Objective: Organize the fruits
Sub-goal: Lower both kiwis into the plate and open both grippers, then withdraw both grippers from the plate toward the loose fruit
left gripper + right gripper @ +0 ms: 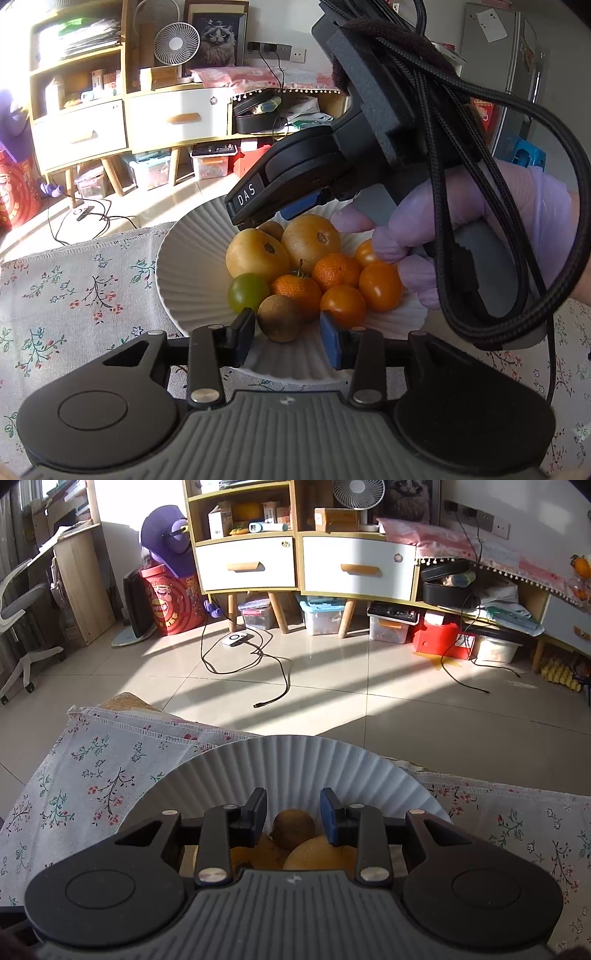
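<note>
Fruit (310,240) crowds the plate (184,266) on a floral cloth (74,288).

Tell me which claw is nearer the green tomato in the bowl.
Left. The left claw sits at the bowl's near rim, one finger just beside the green tomato. The right claw hovers over the far yellow fruit.

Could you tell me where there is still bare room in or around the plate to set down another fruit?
The white plate is bare along its left slope, beside the green tomato and yellow fruits. The floral tablecloth left of it is open. The right side is crowded: oranges, tomatoes and the right gripper.
</note>
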Available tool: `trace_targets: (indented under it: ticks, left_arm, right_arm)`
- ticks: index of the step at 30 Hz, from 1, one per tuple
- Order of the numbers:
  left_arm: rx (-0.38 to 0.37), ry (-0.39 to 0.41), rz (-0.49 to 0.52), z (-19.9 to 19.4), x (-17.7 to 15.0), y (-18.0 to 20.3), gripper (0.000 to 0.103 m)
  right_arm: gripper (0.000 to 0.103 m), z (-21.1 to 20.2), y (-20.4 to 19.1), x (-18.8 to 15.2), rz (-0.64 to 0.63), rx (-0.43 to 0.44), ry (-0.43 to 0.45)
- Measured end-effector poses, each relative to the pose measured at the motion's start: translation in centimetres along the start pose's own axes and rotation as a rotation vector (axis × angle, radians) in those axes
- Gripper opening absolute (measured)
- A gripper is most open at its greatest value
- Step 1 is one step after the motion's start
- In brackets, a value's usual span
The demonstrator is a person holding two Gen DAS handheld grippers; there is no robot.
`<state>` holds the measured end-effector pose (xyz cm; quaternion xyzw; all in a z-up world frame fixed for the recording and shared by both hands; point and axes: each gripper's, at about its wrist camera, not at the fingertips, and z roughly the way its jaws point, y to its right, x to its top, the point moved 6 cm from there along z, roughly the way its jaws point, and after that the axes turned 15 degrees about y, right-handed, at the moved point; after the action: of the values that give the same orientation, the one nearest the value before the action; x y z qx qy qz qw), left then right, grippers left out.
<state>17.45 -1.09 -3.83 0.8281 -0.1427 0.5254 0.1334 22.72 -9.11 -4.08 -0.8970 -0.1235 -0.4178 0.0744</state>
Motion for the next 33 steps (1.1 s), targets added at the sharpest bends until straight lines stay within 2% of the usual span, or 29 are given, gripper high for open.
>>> trace_targets:
  ticks: [1, 3, 13, 15, 21, 29, 33]
  left_arm:
    - [-0.004, -0.002, 0.003, -0.1, 0.0, 0.0, 0.038]
    - [-0.006, -0.007, 0.011, -0.3, 0.1, 0.1, 0.050]
    - [0.010, -0.022, 0.029, -1.8, 0.2, 0.4, 0.068]
    - [0.018, -0.019, 0.033, -2.2, 0.3, 0.5, 0.073]
    - [0.032, -0.020, 0.029, -3.4, 0.8, 0.8, 0.079]
    - [0.058, -0.028, 0.027, -5.3, 1.0, 0.9, 0.083]
    - [0.074, -0.031, 0.029, -6.3, 0.8, 1.0, 0.088]
  right_arm:
    - [0.039, -0.2, 0.1, 0.0, 0.002, -0.002, 0.003]
    - [0.043, -0.5, 0.2, 0.2, 0.004, -0.003, 0.008]
    - [0.070, -3.6, 0.9, 0.9, 0.003, -0.006, 0.050]
    - [0.071, -4.1, 1.3, 0.9, -0.001, -0.013, 0.054]
    - [0.077, -6.0, 2.4, 0.7, 0.030, -0.032, 0.069]
    - [0.083, -8.5, 3.0, -0.3, 0.042, -0.039, 0.067]
    - [0.086, -9.9, 3.1, -0.8, 0.040, -0.032, 0.070]
